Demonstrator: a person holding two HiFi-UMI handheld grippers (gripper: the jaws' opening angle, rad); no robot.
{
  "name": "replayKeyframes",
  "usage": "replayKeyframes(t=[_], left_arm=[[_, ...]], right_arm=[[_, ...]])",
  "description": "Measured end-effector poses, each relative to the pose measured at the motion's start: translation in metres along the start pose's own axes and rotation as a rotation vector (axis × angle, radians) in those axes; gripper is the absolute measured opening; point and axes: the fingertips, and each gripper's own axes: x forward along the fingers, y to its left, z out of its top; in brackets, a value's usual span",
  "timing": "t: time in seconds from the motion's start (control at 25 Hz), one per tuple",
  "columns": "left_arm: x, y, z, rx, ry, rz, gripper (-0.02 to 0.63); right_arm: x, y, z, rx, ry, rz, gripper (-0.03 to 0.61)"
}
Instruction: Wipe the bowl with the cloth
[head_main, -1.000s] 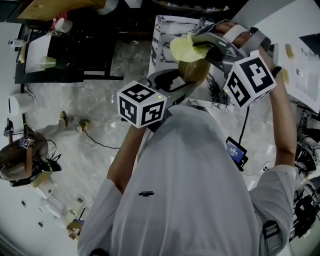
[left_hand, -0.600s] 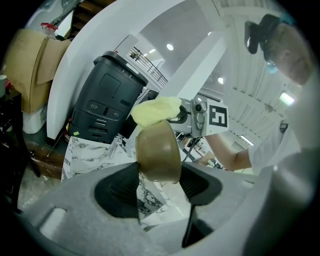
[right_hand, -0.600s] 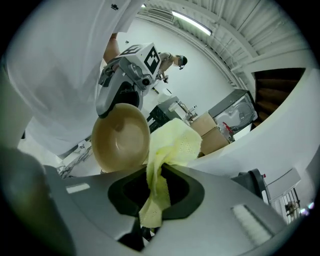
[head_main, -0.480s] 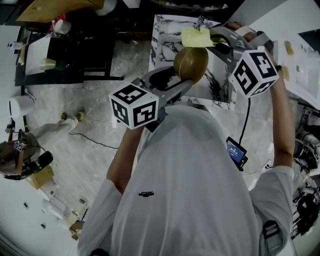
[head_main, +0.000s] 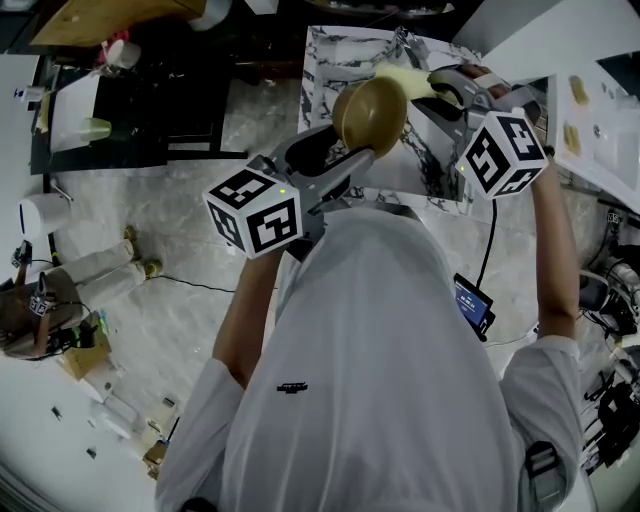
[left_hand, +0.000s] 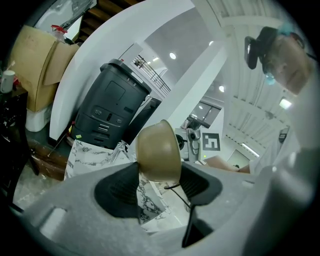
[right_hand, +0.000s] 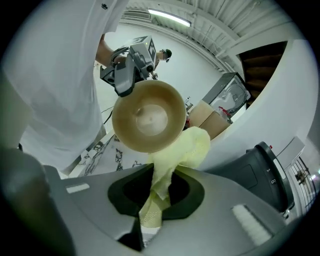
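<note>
A tan bowl is held up in the air over the marble-patterned table, gripped at its rim by my left gripper, which is shut on it. In the left gripper view the bowl shows its outer side; in the right gripper view the bowl shows its hollow inside. My right gripper is shut on a pale yellow cloth. The cloth bunches just under the bowl's lower rim and touches it there.
A black machine stands behind the marble table. Cardboard boxes sit at the left. On the floor lie a black cable and a small screen. Another person's legs show at the far left.
The bowl has tipped and shifted left and up, now showing its outside to the head view. The cloth has moved from on top of the bowl to its right side.
</note>
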Motion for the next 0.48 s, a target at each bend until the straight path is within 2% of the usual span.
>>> replayKeyframes(t=[0.12,0.2,0.36,0.48], left_arm=[[0.0,0.001,0.006,-0.022,-0.026,-0.008,0.255],[-0.001,0.003,0.01,-0.045,-0.047,-0.017,0.255],[-0.002,0.009,0.017,-0.097,-0.108,-0.034,0.255],[0.0,0.012,0.02,-0.12,-0.141,-0.034,0.255]], right_arm=[[0.002,0.006,-0.007,0.071,0.0,-0.007,0.04],[0.004,0.008,-0.013,0.17,0.0,-0.016,0.04],[0.005,0.009,-0.019,0.519,-0.103,-0.044,0.04],[0.0,0.004,-0.021,0.697,-0.184,-0.111,0.04]])
